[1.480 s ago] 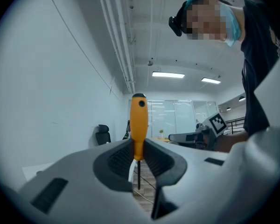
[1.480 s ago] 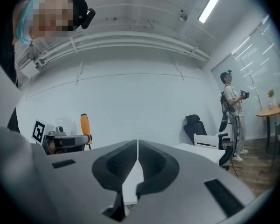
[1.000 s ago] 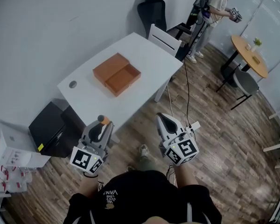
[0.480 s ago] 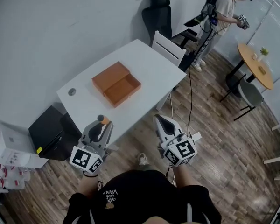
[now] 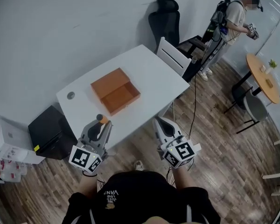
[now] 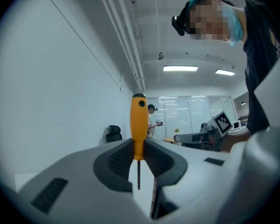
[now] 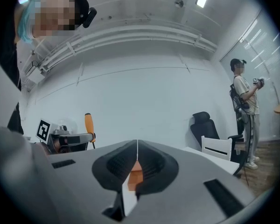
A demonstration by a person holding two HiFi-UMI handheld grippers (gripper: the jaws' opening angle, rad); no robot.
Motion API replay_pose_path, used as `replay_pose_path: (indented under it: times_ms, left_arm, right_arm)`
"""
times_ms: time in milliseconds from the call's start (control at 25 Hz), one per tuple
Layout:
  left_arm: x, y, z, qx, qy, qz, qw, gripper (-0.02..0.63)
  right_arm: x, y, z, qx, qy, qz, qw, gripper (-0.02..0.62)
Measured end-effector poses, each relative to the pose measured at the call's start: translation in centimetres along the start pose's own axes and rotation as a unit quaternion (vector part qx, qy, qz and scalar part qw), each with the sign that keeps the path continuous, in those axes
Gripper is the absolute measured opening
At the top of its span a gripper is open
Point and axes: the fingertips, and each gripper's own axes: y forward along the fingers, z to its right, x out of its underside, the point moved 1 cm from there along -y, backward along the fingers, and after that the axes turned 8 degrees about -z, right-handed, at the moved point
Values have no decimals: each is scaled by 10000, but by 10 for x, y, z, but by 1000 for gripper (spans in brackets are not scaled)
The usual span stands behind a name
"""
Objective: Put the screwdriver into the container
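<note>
I stand closer to the desk [image 5: 149,73] than a second ago, my left gripper [image 5: 101,126] clamping the screwdriver [image 5: 101,119] upright near its front edge, my right gripper [image 5: 159,124] closed and empty, and the orange box [image 5: 115,90] mid-desk nearly within reach.

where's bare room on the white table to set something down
Widest on the white table: between the open orange box and the white chair. A narrow strip runs along its near edge. Tightest: between box and small grey cap.
</note>
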Motion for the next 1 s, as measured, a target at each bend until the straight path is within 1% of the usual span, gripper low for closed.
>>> replay_pose_path:
  times_ms: [240,440,680,1000]
  left_arm:
    - [5,14,-6,-250,-51,-63,9997,72]
    - [8,24,-18,-377,-66,-96,9992,72]
    - [9,45,-40,-416,-128,-127,9990,72]
    - [3,78,-71,-370,-83,-172,9991,72]
  right_arm:
    - [4,12,17,-207,40,-81,9997,12]
    - [7,25,26,-306,71,-131,9994,12]
    - [4,48,42,-299,108,-178,9993,12]
    - [-5,80,63,-250,143,-224,9993,12]
